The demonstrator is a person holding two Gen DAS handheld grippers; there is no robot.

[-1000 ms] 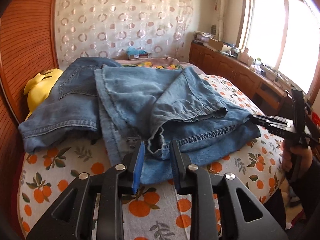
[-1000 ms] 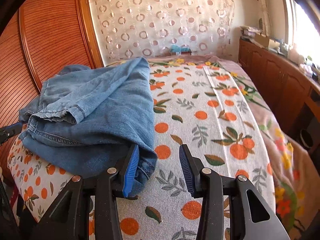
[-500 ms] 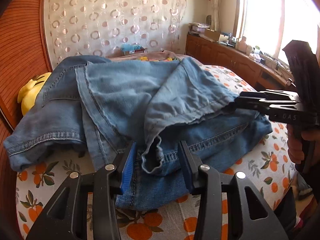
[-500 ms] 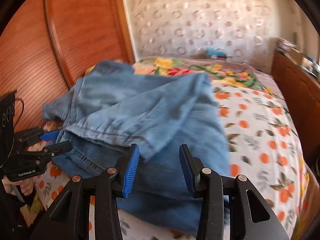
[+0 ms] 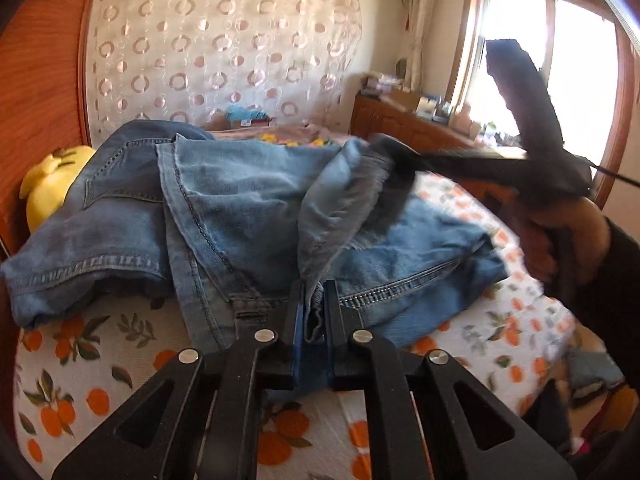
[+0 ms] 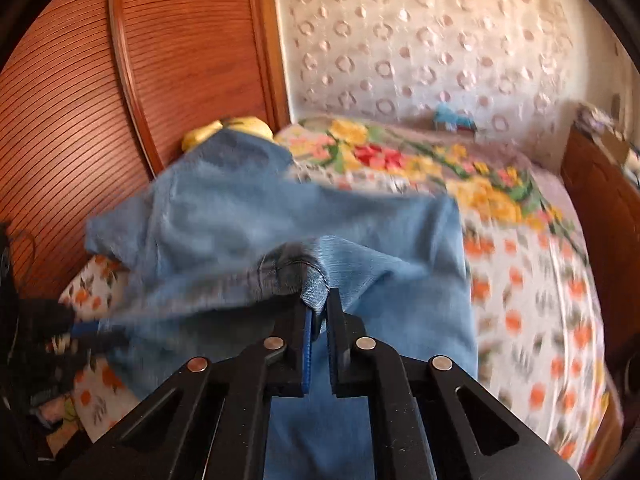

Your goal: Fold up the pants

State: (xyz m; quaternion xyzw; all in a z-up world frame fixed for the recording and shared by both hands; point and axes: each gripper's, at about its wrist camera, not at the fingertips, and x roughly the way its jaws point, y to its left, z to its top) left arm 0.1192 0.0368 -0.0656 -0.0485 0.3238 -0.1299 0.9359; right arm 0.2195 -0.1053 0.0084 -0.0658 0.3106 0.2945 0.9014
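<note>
One pair of jeans, two grippers, one yellow plush toy, one bed.

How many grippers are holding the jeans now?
2. The left gripper pinches the near edge of the jeans; the right gripper pinches a hem corner.

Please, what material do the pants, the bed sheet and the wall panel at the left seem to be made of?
Pants: blue denim, matte and faded, judging by the twill weave and pale topstitched seams. Bed sheet: probably woven cotton, matte, printed with oranges and leaves; the fibre cannot be told. Wall panel: reddish wood or wood veneer, slightly glossy, with fine horizontal ribs.
</note>
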